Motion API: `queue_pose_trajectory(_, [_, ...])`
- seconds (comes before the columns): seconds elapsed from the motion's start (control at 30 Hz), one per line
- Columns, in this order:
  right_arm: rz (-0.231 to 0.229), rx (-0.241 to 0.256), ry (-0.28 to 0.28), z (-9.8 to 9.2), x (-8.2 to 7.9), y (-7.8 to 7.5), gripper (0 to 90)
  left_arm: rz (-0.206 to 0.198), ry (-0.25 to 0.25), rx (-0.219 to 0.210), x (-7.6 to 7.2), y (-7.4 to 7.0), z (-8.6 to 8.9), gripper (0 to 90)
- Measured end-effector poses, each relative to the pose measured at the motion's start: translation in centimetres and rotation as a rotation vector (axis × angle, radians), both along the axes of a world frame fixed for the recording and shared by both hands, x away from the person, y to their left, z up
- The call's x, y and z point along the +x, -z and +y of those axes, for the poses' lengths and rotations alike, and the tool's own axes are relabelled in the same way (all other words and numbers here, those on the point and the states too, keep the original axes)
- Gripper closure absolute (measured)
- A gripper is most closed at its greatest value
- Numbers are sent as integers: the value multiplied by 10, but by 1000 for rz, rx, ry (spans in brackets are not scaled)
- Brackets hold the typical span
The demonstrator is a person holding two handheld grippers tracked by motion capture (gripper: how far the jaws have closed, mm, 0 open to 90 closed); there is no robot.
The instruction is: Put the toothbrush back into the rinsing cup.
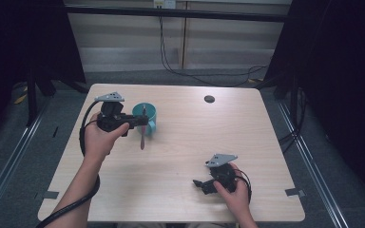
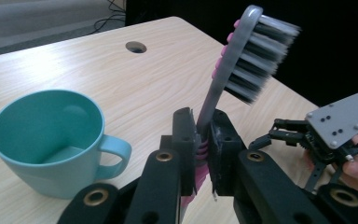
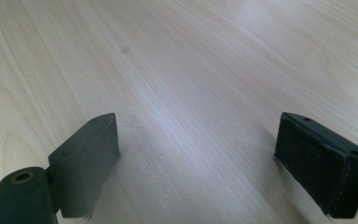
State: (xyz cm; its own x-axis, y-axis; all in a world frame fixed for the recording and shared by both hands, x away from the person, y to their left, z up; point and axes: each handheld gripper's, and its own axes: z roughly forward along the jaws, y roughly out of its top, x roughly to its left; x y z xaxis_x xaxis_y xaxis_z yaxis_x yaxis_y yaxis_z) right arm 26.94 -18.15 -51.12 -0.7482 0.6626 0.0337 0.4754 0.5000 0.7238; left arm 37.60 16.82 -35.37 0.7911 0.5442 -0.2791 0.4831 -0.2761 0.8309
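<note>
The left gripper [image 2: 204, 149] clamps a toothbrush [image 2: 242, 60] just beside the cup [image 2: 46, 140] near the tabletop's [image 1: 180, 156] far-left corner; the right gripper [image 3: 198, 163] rests wide open, empty, near its front edge.

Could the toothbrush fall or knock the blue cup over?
Maybe. The left gripper pinches the toothbrush low on its thin handle, so the long top part might twist or slip. The teal cup stands right beside it with its handle toward the jaws, so a swing could bump it. The right gripper rests open, too far off to help.

Toothbrush [image 2: 242, 60] handle hidden between left gripper's [image 2: 200, 149] fingers; lower end cut off.
</note>
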Motion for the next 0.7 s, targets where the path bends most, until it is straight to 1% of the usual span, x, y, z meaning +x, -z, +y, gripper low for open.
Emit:
queue_pose_trajectory(0.03, [0, 0, 0, 0, 0, 0, 127, -1, -2, 2, 1, -1, 0, 833])
queue_pose_trajectory(0.1, [1, 0, -1, 0, 0, 0, 127, -2, -11, -9, 3, -3, 1, 832])
queue_pose_trajectory(0.2, [0, 0, 0, 0, 0, 0, 127, -6, -11, -7, 5, -4, 2, 833])
queue_pose_trajectory(0.23, [0, 0, 0, 0, 0, 0, 127, -5, -19, -15, 6, -5, 2, 832])
queue_pose_trajectory(0.43, [0, 0, 0, 0, 0, 0, 127, -13, -27, -12, 11, -7, 5, 833])
queue_pose_trajectory(0.47, [0, 0, 0, 0, 0, 0, 127, -11, -31, -22, 12, -8, 5, 833])
queue_pose_trajectory(0.53, [0, 0, 0, 0, 0, 0, 127, -17, -35, -12, 13, -9, 6, 833])
queue_pose_trajectory(0.6, [-1, 0, 0, 0, 0, 0, 127, -18, -37, -16, 15, -11, 6, 833])
queue_pose_trajectory(0.67, [0, 0, 0, 0, 0, 0, 127, -24, -39, -9, 17, -12, 7, 833])
queue_pose_trajectory(0.7, [-2, 0, -1, 0, 0, 0, 127, -23, -44, -16, 18, -13, 8, 833])
